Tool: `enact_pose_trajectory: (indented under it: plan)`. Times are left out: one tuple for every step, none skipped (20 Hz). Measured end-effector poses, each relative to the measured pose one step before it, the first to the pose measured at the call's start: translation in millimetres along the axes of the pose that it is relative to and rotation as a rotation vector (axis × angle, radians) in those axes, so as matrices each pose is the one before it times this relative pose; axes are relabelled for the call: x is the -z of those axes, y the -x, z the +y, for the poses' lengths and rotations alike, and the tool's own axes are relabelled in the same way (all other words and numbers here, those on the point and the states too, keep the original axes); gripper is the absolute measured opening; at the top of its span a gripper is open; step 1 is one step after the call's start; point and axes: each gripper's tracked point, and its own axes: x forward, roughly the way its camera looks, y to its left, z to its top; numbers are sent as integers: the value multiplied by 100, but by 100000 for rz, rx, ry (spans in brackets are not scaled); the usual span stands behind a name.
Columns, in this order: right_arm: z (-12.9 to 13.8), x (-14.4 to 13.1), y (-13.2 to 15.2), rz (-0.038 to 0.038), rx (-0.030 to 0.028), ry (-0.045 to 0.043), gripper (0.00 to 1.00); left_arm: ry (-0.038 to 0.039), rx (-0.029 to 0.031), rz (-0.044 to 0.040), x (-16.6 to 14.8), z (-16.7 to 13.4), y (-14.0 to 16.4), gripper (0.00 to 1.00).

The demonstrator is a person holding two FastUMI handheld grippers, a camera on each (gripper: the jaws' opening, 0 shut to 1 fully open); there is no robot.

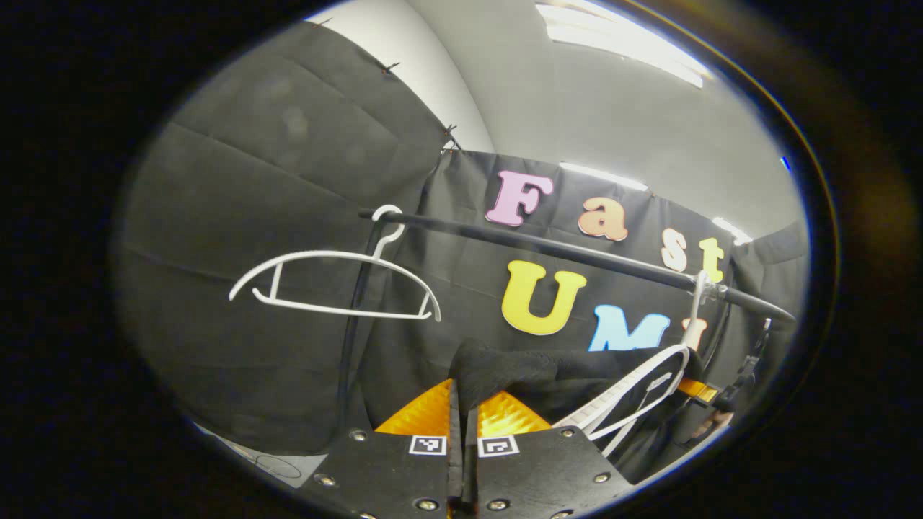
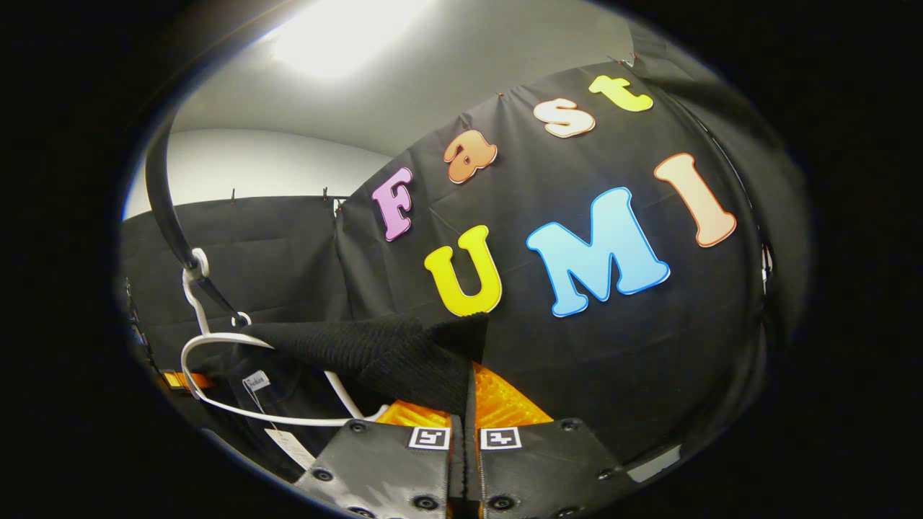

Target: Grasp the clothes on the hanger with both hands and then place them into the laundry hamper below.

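Observation:
A black knitted garment [image 1: 519,371] hangs on a white hanger [image 1: 634,393] from the black rail [image 1: 577,252]. In the left gripper view my left gripper [image 1: 465,404] is shut on one shoulder of that garment, the cloth bunched between its fingers. In the right gripper view my right gripper [image 2: 467,393] is shut on the other shoulder of the black garment [image 2: 382,349], pulled taut away from its white hanger [image 2: 238,375]. A paper tag [image 2: 254,382] dangles inside the collar. The rail [image 2: 169,209] curves overhead at the left.
An empty white hanger [image 1: 332,285] hangs on the rail to the left in the left gripper view. A black upright post [image 1: 352,331] of the rack drops below it. An orange strap [image 1: 696,389] and a hand [image 1: 710,422] show at far right.

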Motion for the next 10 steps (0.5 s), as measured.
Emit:
enact_pose_trajectory:
  plan:
    - [-249, 265, -401, -239, 350, 1154, 0, 1992, 1691, 1326, 489, 299, 322, 1]
    - [-83, 255, -307, 661, 256, -1330, 2, 1973, -46, 679, 338, 367, 76, 1]
    - [-184, 367, -339, 1450, 176, -2101, 2, 1126, -998, 1197, 552, 524, 130, 1]
    - [-356, 219, -442, 892, 519, -2102, 1, 6, -325, 1766, 587, 728, -15, 1]
    - [-526, 110, -776, 410, 767, -821, 1, -1981, -2457, 2678, 866, 1139, 248, 1]
    - [-659, 201, -1036, 653, 2280, 2968, 1, -2872, -1008, 3695, 1536, 813, 168, 1]
    - [-1059, 500, -650, 2458, 2635, 3000, 0, -3368, -1631, 2503, 1268, 637, 296, 1]
    - [-480, 885, -102, 1784, 836, 228, 1, -3998, -1768, 513, 902, 171, 566, 1]
    - [-83, 753, 120, 1595, -473, -1300, 1, -2369, -273, 188, 677, -137, 512, 1]
    - [-496, 1109, 279, 2186, 1178, -1194, 1, 211, -670, 244, 547, -443, 137, 1]
